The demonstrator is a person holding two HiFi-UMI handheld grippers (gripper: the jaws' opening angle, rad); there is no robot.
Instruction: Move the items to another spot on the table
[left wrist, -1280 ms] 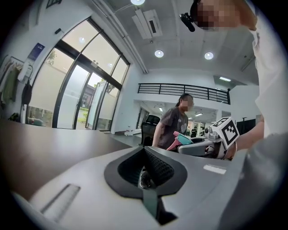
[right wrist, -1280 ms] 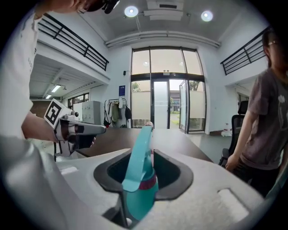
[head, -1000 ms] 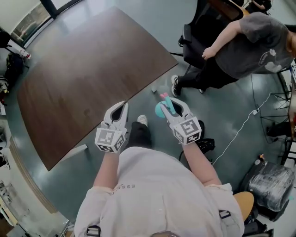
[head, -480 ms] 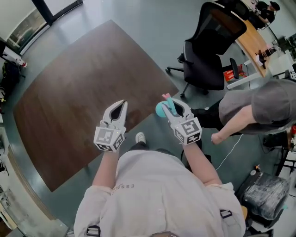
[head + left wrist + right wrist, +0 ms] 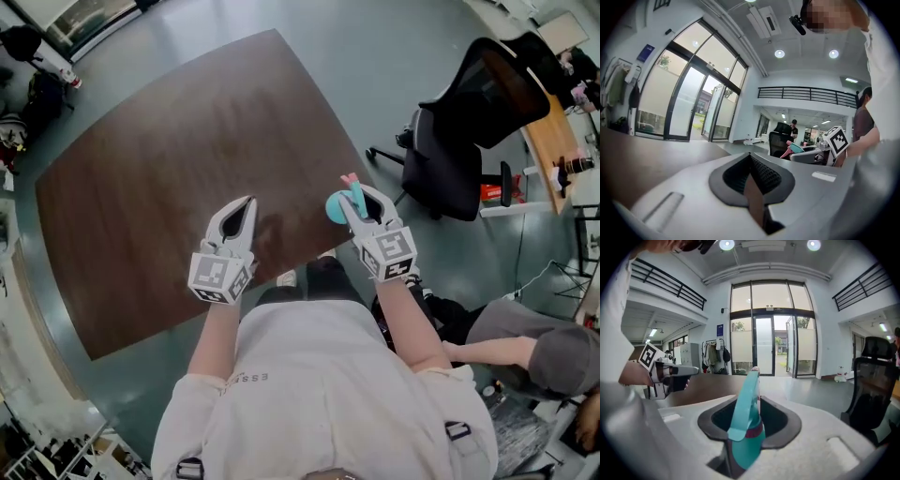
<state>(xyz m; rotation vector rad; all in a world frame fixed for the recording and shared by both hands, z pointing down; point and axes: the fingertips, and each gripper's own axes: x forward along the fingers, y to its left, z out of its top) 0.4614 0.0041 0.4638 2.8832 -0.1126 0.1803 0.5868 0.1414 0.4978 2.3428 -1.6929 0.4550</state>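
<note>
My right gripper [image 5: 357,190] is shut on a teal item with a pink tip [image 5: 337,206], held in the air just past the near right edge of the brown table [image 5: 159,141]. In the right gripper view the teal item [image 5: 746,427] stands upright between the jaws, its pink tip sticking out beyond them. My left gripper [image 5: 246,202] hovers over the table's near edge with its jaws together and nothing in them. The left gripper view shows the closed pads [image 5: 754,173] and, off to the right, the teal item [image 5: 796,148].
A black office chair [image 5: 473,122] stands on the grey floor to the right of the table. A person in a grey top [image 5: 553,352] is at the lower right. A desk with small things on it [image 5: 553,141] runs along the far right edge.
Both grippers have come closer to the table, the left one now over its edge. The teal item stays gripped. The person in grey has moved from upper right to lower right.
</note>
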